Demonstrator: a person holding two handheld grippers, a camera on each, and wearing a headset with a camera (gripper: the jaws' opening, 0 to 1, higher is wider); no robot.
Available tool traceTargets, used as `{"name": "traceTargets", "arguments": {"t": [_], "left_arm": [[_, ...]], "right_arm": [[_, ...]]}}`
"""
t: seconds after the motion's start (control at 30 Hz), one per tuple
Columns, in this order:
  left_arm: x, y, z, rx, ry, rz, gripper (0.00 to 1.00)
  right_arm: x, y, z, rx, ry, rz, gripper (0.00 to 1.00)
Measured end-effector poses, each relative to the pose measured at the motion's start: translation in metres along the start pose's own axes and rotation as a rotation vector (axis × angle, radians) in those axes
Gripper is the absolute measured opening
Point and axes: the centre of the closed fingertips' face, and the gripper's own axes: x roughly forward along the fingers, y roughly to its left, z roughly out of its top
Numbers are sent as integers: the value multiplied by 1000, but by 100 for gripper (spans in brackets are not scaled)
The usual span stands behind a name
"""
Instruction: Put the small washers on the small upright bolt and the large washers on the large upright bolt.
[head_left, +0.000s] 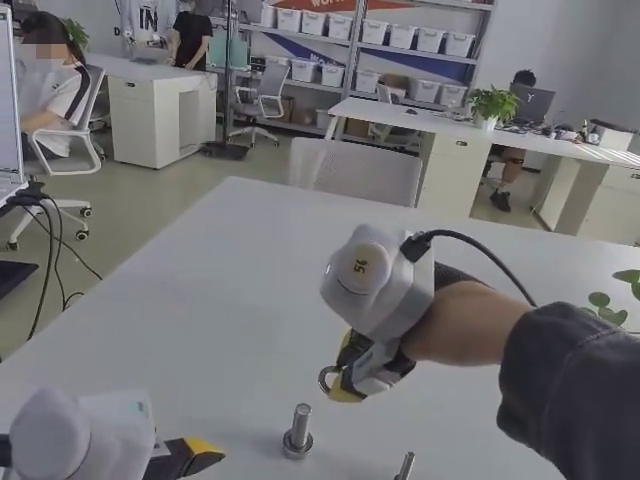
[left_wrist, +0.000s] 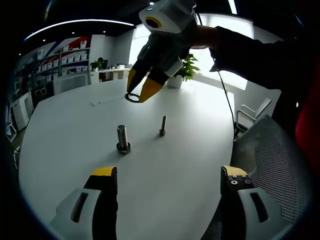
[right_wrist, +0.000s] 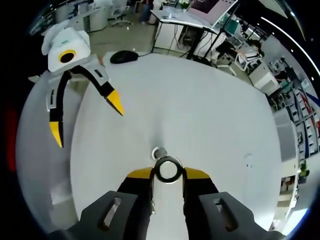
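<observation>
Head view: right gripper (head_left: 337, 383) is hanging above the white table (head_left: 200, 300), jaws narrow and pinching a washer (head_left: 329, 379) by its rim. Large bolt (head_left: 298, 430) is standing upright on the table, lower in frame and a bit left of the ring, toward the near edge. Small bolt (head_left: 405, 467) is standing to the right of it, cut by the frame edge.

Right gripper view is looking straight down. The washer (right_wrist: 168, 170) is showing its hole to the camera, so it is lying roughly flat. The large bolt's top (right_wrist: 159, 152) is peeking out just past the ring's far-left rim: close to lined up, not centred, and apart in height.

Left gripper view: the washer (left_wrist: 132, 97) is sitting high over both bolts, large bolt (left_wrist: 123, 139) to the left, small bolt (left_wrist: 163, 125) to the right. Left gripper (left_wrist: 167, 180) is waiting at the near side, jaws spread wide and holding nothing.

Judgement: the ring looks like the large size, so the large bolt is the target. The bolt's long axis is vertical, so the hole needs a small shift onto that axis, then a straight drop. Right gripper is the nearer one.
</observation>
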Motion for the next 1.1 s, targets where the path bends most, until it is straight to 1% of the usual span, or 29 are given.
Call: {"name": "traceTargets", "arguments": {"t": [0.1, 0.3, 0.43, 0.8, 1.1], "left_arm": [[-1, 2, -1, -3, -1, 5, 85], [-2, 3, -2, -6, 2, 9, 85], [-2, 3, -3, -7, 2, 11, 85], [-4, 5, -4, -14, 1, 21, 85], [-6, 7, -6, -18, 3, 27, 84]], "right_arm": [[3, -2, 5, -1, -9, 6, 23], [11, -2, 8, -8, -6, 21, 23], [18, -1, 8, -4, 2, 41, 23], [35, 1, 8, -4, 19, 77, 23], [47, 4, 4, -1, 39, 105, 23]]}}
